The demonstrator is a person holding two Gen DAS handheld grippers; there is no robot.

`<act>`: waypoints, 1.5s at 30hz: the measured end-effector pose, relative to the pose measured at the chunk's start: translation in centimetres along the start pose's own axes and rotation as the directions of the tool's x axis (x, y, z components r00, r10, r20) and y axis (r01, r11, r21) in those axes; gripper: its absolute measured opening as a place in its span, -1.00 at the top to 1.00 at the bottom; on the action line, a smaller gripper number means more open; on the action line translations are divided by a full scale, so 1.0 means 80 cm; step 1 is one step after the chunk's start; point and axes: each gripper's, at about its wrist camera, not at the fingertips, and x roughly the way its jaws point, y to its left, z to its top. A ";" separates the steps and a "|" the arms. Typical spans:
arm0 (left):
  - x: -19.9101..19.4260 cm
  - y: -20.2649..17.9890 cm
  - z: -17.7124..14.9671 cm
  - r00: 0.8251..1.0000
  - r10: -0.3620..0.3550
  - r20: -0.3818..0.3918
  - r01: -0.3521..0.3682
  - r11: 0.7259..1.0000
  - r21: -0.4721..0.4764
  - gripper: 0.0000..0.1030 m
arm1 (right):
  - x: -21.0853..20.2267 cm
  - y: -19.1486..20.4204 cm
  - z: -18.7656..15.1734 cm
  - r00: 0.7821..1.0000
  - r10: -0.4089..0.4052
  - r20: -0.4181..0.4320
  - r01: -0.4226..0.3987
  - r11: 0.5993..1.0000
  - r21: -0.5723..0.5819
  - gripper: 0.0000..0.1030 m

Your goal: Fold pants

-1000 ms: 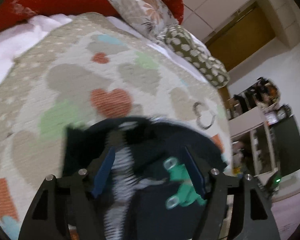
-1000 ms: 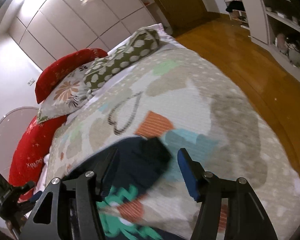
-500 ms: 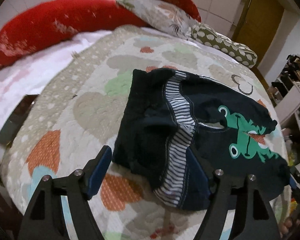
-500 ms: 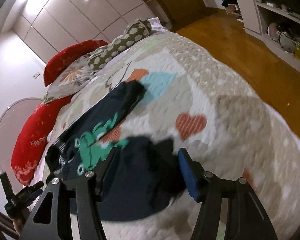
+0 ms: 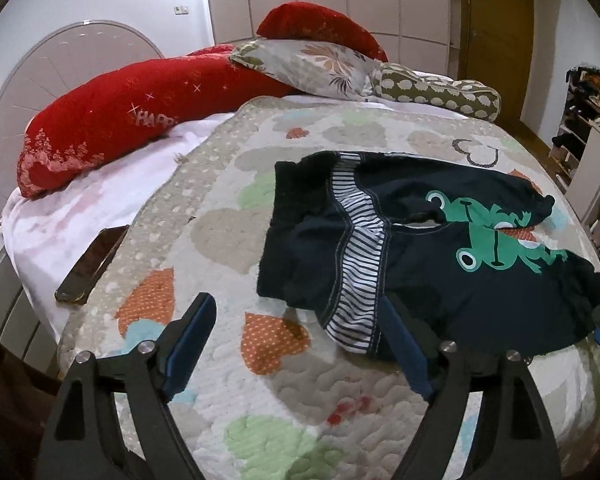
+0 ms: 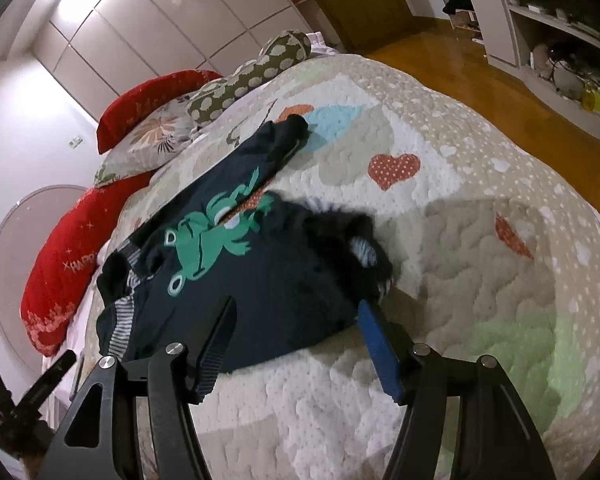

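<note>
Dark navy child's pants [image 5: 440, 256] with a green frog print and a striped lining lie rumpled on the heart-patterned quilt [image 5: 220, 240], waistband to the left, legs to the right. They also show in the right wrist view [image 6: 260, 276], where the near leg end is bunched. My left gripper [image 5: 296, 328] is open and empty, just short of the waistband's near edge. My right gripper [image 6: 296, 320] is open and empty, its jaws standing over the near edge of the pants.
Red bolsters [image 5: 140, 104], a floral pillow [image 5: 316, 64] and a spotted bolster [image 5: 440, 92] line the head of the bed. A phone [image 5: 92, 264] lies on the white sheet at left. Shelves [image 6: 540, 28] and wood floor [image 6: 480, 76] lie beyond the bed's right edge.
Both grippers have let go of the pants and drawn back. The pants have dropped from the air onto the quilt and lie spread there.
</note>
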 end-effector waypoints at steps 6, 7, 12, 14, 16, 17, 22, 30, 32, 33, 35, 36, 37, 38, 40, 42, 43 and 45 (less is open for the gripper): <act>0.042 0.021 -0.001 0.990 -0.089 -0.112 0.079 0.993 -0.090 -0.62 | 0.015 -0.007 -0.006 0.999 -0.024 -0.022 0.024 1.000 0.010 -0.33; 0.051 0.030 -0.001 0.985 -0.120 -0.128 0.103 0.986 -0.129 -0.62 | 0.015 -0.009 -0.007 0.999 -0.026 -0.019 0.027 1.000 0.012 -0.33; 0.093 0.067 0.006 0.968 -0.198 -0.153 0.152 0.951 -0.269 -0.62 | 0.001 -0.020 0.001 0.997 -0.047 0.053 0.047 0.999 0.014 -0.33; 0.107 0.065 0.013 0.962 -0.228 -0.150 0.183 0.946 -0.267 -0.62 | -0.005 -0.025 0.006 0.995 -0.063 0.082 0.063 0.998 0.012 -0.33; 0.125 0.054 0.020 0.954 -0.243 -0.173 0.199 0.951 -0.239 -0.62 | -0.005 -0.031 0.014 0.993 -0.072 0.091 0.071 0.997 0.012 -0.33; 0.134 0.044 0.023 0.948 -0.260 -0.184 0.217 0.950 -0.225 -0.62 | -0.002 -0.033 0.017 0.993 -0.075 0.088 0.074 0.997 0.013 -0.33; 0.165 0.007 0.023 0.932 -0.260 -0.254 0.226 0.961 -0.157 0.52 | 0.019 -0.037 0.031 0.995 -0.086 0.058 0.087 0.996 -0.005 -0.33; 0.130 0.036 0.023 0.937 -0.257 -0.237 0.210 0.956 -0.206 0.65 | 0.056 -0.016 0.048 0.999 -0.015 -0.039 0.013 0.998 -0.062 0.65; 0.124 0.047 0.023 0.946 -0.226 -0.231 0.181 0.963 -0.199 0.65 | 0.057 -0.009 0.047 0.998 0.030 -0.054 -0.033 0.998 -0.059 0.69; 0.125 0.050 0.024 0.946 -0.221 -0.236 0.176 0.964 -0.198 0.63 | 0.058 -0.004 0.046 0.998 0.034 -0.056 -0.038 0.997 -0.069 0.69; 0.135 0.058 0.022 0.939 -0.222 -0.262 0.169 0.962 -0.213 0.55 | 0.062 0.005 0.043 0.997 0.035 -0.062 -0.040 0.995 -0.087 0.69; 0.140 0.060 0.020 0.935 -0.223 -0.277 0.163 0.961 -0.222 0.48 | 0.064 0.007 0.040 0.997 0.031 -0.066 -0.037 0.995 -0.090 0.69; 0.142 0.061 0.019 0.934 -0.224 -0.279 0.162 0.960 -0.229 0.44 | 0.068 0.006 0.038 0.997 0.019 -0.071 -0.025 0.996 -0.087 0.69; 0.140 0.063 0.018 0.936 -0.230 -0.267 0.167 0.957 -0.239 0.39 | 0.071 0.004 0.037 0.997 0.003 -0.073 -0.009 0.997 -0.081 0.69; 0.132 0.066 0.016 0.947 -0.204 -0.248 0.146 0.961 -0.236 0.16 | 0.074 -0.007 0.038 0.998 -0.013 -0.069 0.010 0.999 -0.038 0.68; 0.115 0.069 0.016 0.964 -0.155 -0.217 0.104 0.968 -0.227 -0.06 | 0.072 -0.013 0.041 0.998 -0.001 -0.067 0.001 1.000 -0.002 0.68; 0.102 0.071 0.016 0.973 -0.133 -0.188 0.089 0.970 -0.224 -0.06 | 0.069 -0.012 0.041 0.998 -0.009 -0.064 0.009 1.000 -0.002 0.65; 0.078 0.072 0.015 0.986 -0.101 -0.135 0.072 0.976 -0.207 -0.24 | 0.060 -0.008 0.041 0.998 -0.049 -0.044 0.048 0.999 -0.014 0.57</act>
